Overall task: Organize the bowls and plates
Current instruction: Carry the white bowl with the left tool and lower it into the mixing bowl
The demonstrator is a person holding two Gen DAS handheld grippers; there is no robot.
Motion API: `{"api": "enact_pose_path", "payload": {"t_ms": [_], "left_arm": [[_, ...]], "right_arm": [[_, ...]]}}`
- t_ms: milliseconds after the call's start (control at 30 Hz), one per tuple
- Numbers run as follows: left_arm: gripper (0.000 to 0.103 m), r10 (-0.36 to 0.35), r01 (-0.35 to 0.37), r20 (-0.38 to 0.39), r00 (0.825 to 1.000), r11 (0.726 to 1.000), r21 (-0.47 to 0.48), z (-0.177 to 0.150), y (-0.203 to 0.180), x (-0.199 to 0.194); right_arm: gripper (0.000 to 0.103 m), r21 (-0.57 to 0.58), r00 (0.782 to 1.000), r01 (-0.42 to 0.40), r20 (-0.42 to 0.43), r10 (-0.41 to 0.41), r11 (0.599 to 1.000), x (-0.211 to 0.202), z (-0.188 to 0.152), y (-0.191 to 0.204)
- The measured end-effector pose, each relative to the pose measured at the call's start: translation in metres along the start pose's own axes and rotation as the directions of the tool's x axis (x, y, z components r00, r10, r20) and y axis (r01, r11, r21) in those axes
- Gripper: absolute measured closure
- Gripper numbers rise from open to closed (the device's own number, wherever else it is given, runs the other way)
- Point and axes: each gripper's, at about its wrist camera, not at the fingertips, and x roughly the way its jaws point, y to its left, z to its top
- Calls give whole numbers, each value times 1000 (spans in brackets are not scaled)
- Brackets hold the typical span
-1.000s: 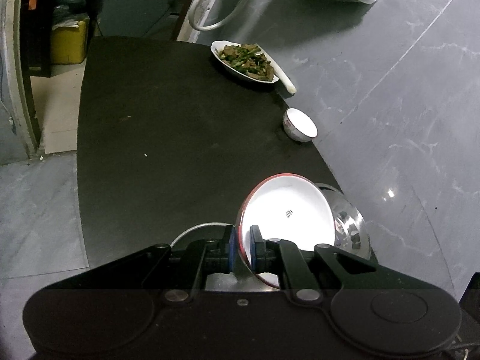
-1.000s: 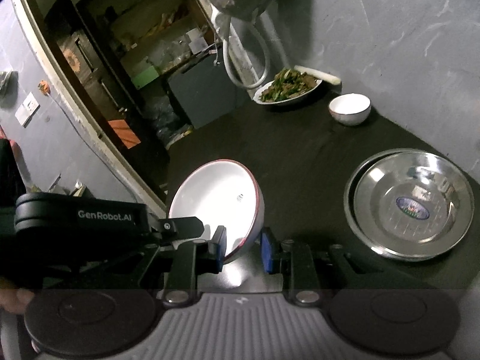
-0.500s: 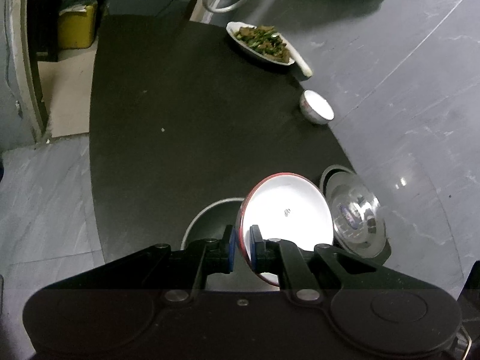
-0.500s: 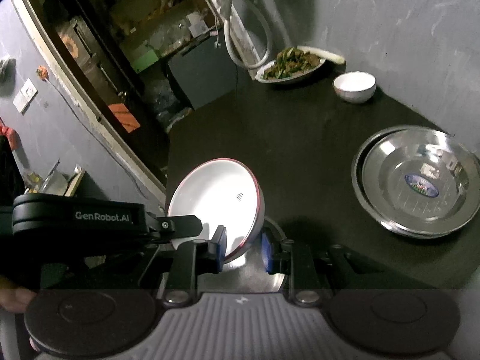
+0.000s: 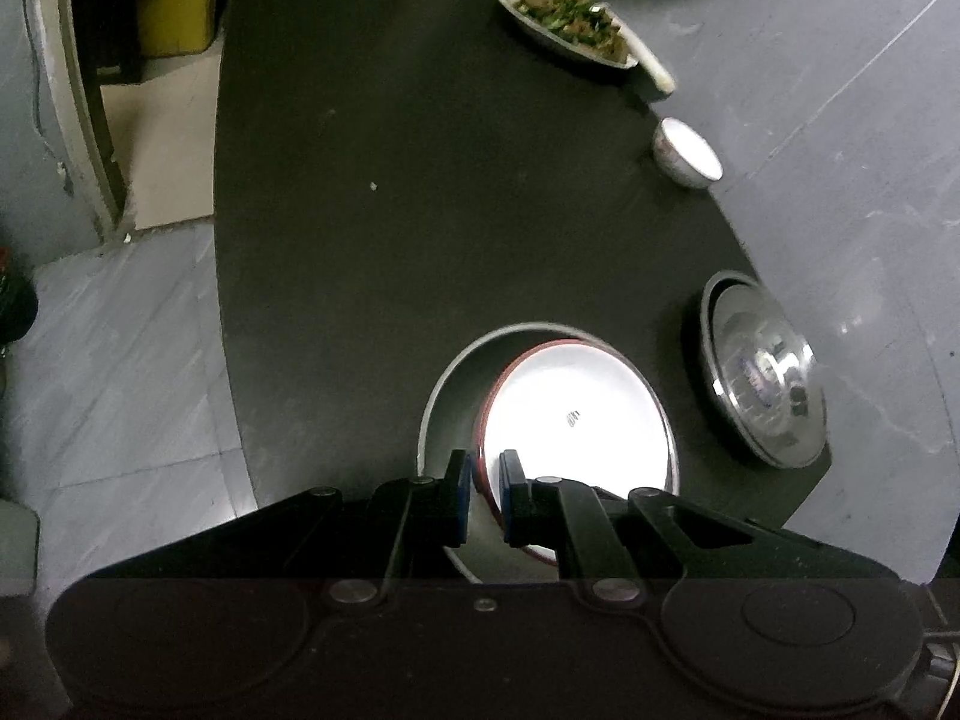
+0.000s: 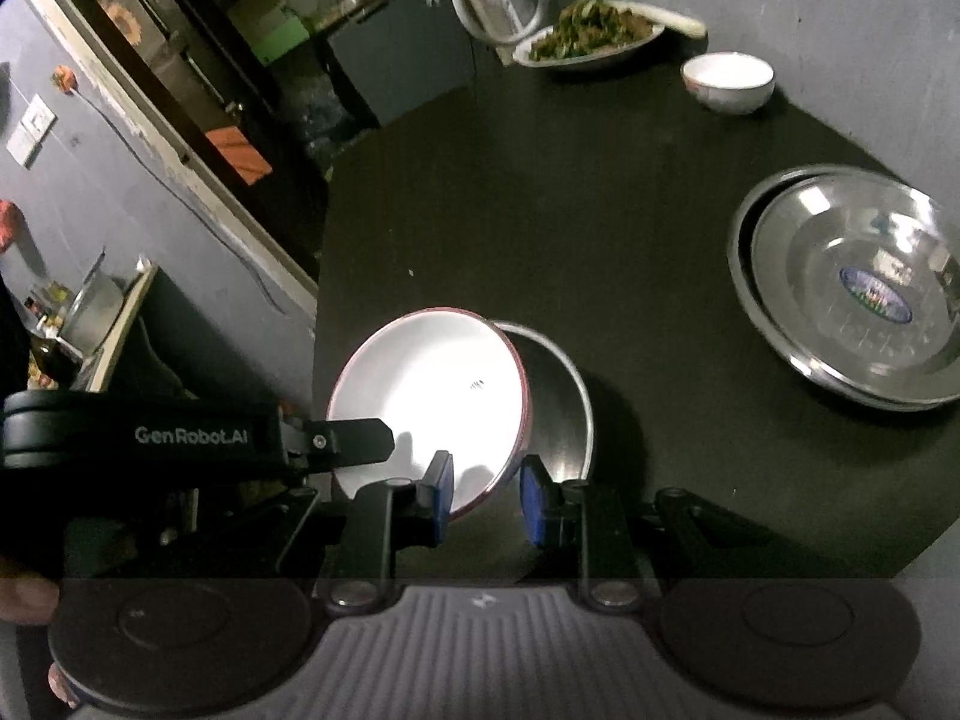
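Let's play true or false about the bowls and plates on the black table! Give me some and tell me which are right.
1. The left gripper pinches the rim of the red-rimmed white bowl. True.
2. The right gripper is clamped shut on that bowl. False: its jaws are open around the rim.
3. The small white bowl is full of vegetables. False: it looks empty; the greens are on the food plate.
4. The shiny steel plates sit stacked. True.
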Motion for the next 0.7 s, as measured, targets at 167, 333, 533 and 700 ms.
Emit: {"api": "enact_pose_path", "payload": {"t_ms": [167,333,533,700], "left_arm": [[93,6,-6,-25,1000,1000,-11,0,3,6],[92,8,-8,-33,999,1000,-11,2,2,7],[87,1,-1,-37,999,1000,-20,3,2,8],[84,5,-5,-16,1000,1000,-22,5,2,3]], "right_arm": [[76,-7,1000,9,-24,-9,1000,4,0,2],[76,-13,999,19,-32,-20,1000,5,3,5],[73,-13,999,29,-39,-30,999,6,6,6],[69,-12,999,37,-36,-37,999,4,8,7]]}}
